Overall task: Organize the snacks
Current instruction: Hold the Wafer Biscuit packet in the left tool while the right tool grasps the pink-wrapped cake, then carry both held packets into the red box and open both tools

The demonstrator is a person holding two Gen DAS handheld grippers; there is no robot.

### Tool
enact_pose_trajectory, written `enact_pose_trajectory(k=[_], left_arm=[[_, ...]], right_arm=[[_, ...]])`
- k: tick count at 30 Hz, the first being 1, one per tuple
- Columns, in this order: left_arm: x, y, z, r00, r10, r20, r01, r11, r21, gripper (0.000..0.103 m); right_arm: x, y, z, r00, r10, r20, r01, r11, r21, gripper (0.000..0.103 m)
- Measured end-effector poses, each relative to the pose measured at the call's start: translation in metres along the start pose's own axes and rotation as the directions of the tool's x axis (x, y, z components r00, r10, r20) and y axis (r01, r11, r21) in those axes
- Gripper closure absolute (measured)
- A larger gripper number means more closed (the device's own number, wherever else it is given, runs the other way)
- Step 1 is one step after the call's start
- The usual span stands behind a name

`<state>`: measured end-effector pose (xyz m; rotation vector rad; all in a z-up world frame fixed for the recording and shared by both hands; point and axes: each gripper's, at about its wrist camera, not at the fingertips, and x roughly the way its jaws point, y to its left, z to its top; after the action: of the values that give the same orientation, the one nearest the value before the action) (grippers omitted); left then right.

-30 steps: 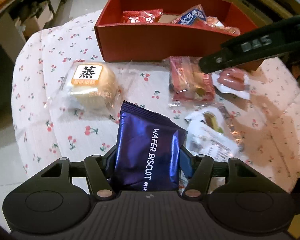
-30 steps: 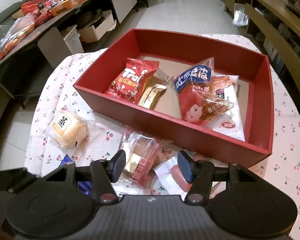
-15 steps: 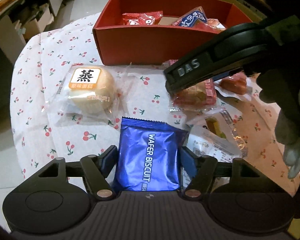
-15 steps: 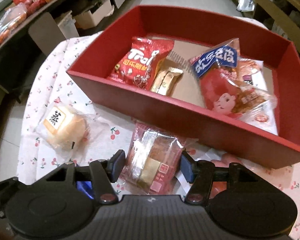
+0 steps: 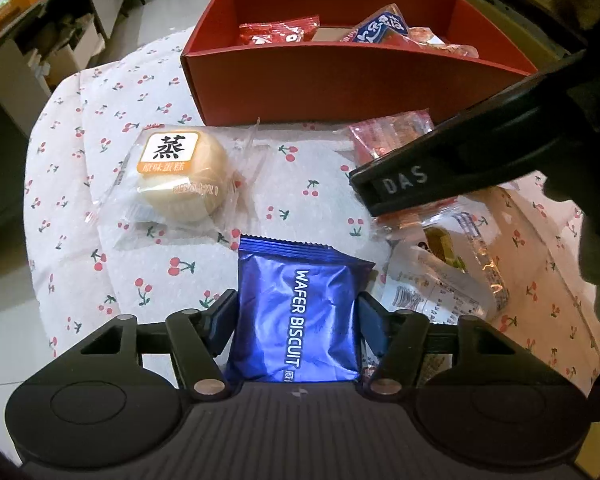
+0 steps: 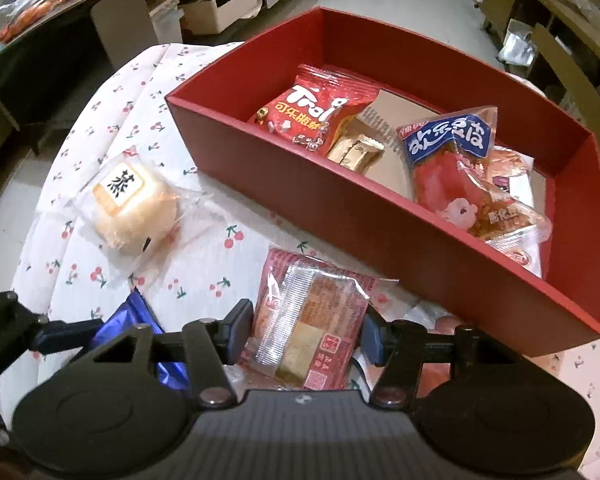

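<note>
A blue wafer biscuit packet (image 5: pixel 296 312) lies on the cherry-print cloth between the fingers of my left gripper (image 5: pixel 296 312). Its jaws are closing and both pads touch the packet's sides. In the right wrist view a red clear-wrapped pastry (image 6: pixel 308 320) sits between the fingers of my right gripper (image 6: pixel 306 326), which is closing with its pads against the wrapper. The red box (image 6: pixel 340 208) stands just beyond, holding a red gummy packet (image 6: pixel 312 116), a gold bar (image 6: pixel 356 152) and a blue-and-red packet (image 6: pixel 452 160).
A wrapped steamed cake (image 5: pixel 180 176) lies left of the box. A clear and white packet (image 5: pixel 440 284) lies right of the wafer. The right gripper's black housing (image 5: pixel 460 152) crosses over the pastry. The cloth's edge drops to the floor at left; shelves and cartons stand beyond.
The left jaws opened a little and closed back on the wafer packet. The right gripper came down and nearer to the red pastry, rolled, and narrowed around it.
</note>
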<state>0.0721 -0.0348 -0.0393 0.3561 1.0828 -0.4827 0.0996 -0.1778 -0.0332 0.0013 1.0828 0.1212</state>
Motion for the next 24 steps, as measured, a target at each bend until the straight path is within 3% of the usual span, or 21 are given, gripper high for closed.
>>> enact_pose_trajectory(k=[24], left_arm=[[-0.036,0.011,0.034,0.99,-0.031,0.135,0.044,0.995,-0.095,0.034]], right_arm=[[-0.072,-0.028,-0.009,0.988,0.027,0.153,-0.034,0.999,0.042,0.042]])
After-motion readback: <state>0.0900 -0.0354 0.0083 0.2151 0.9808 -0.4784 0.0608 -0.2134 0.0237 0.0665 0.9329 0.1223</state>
